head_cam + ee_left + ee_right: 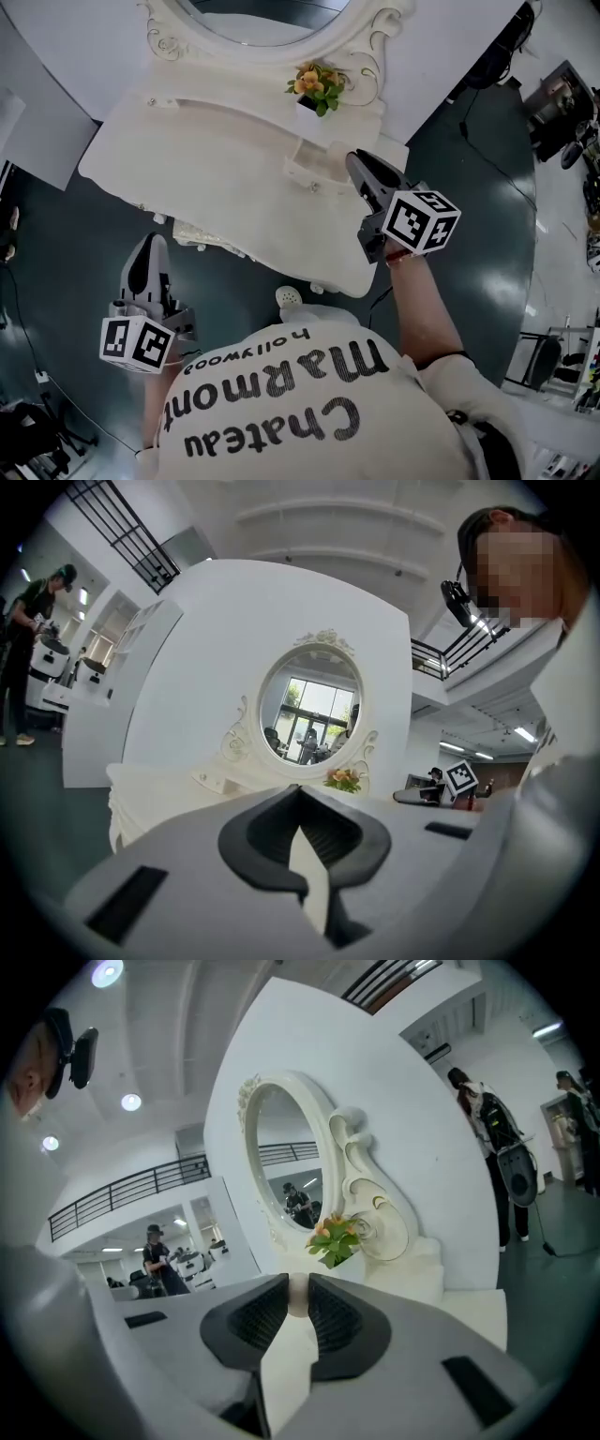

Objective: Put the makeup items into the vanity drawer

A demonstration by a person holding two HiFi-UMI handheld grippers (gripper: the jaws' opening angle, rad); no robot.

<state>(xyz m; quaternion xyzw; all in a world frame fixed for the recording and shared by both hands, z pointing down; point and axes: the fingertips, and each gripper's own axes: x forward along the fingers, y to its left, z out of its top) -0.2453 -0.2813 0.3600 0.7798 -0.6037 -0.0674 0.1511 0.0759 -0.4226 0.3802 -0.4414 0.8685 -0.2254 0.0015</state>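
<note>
Right gripper point(357, 161) is clamped on a small pale item point(298, 1296) over the counter point(216, 141), just beside the drawer point(314, 161), which looks pulled out. This seems the carry-in step; next it must line up over the drawer and let go. Left gripper point(150, 242), jaws together and empty, hangs off the counter's edge. Only the right gripper view shows the item, only the head view the drawer
</note>
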